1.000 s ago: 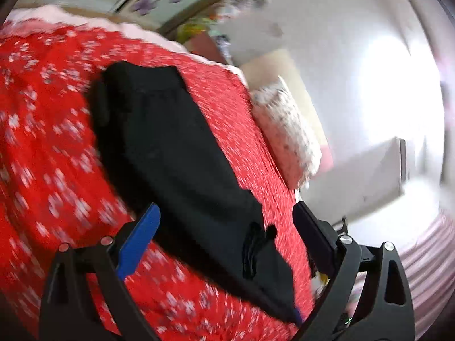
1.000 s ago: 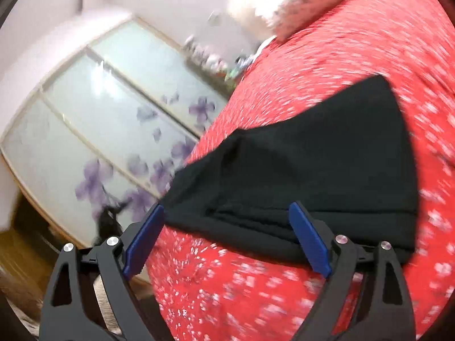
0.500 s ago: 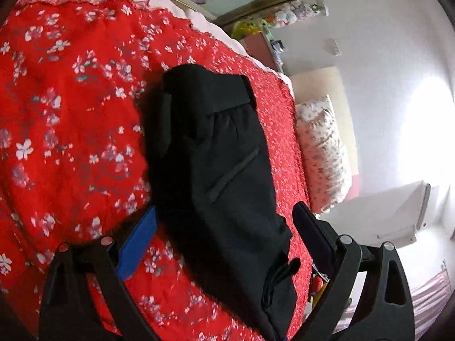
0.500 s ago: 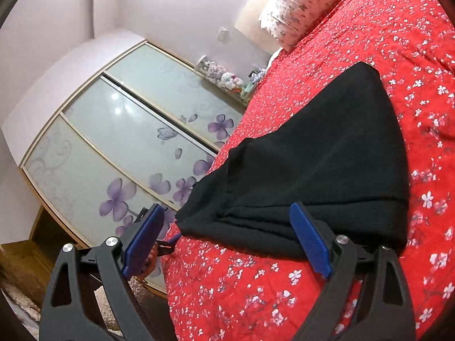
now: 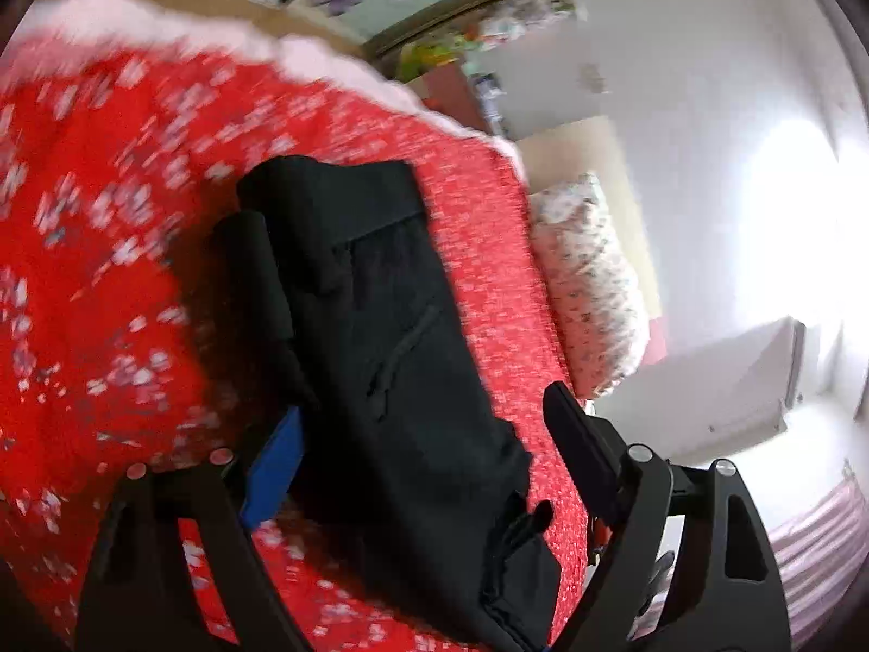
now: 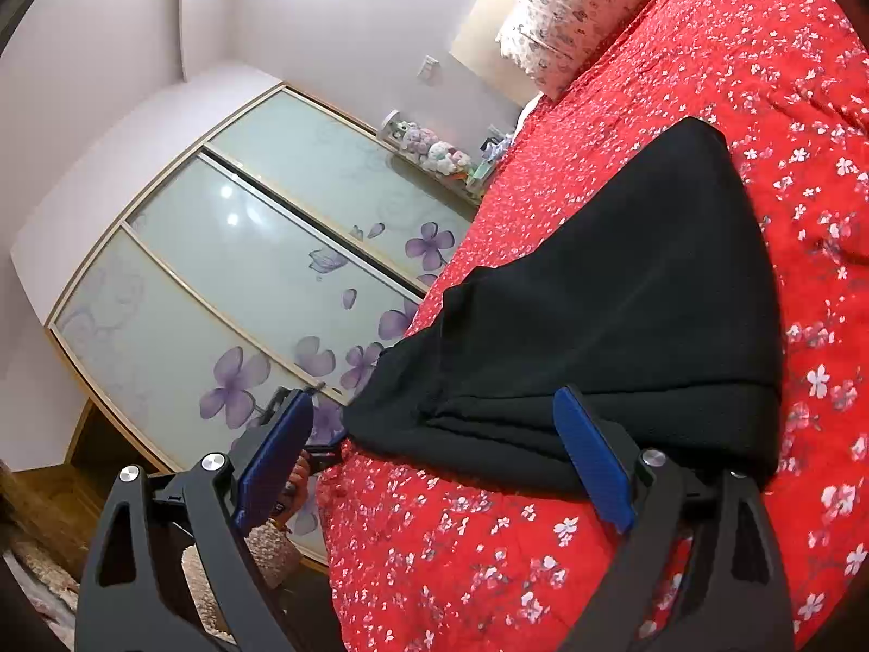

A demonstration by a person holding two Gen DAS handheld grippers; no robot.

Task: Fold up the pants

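You see black pants (image 6: 624, 299) on a red, white-flowered bedspread (image 6: 543, 570); the wardrobe doors (image 6: 244, 282) carry seemingly purple blossoms.

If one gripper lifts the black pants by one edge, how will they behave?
The pants are probably floppy: they lie in soft layers on the bedspread. Lifted by one edge, the layers would likely sag and slide apart. They look thick, so perhaps somewhat heavy.

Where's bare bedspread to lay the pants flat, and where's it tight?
Free: the wide red bedspread between the black pants and the pillow, and the strip in front of the pants. Tight: the wardrobe-side bed edge, where the pants overhang. The left hand-held gripper is closing around them.
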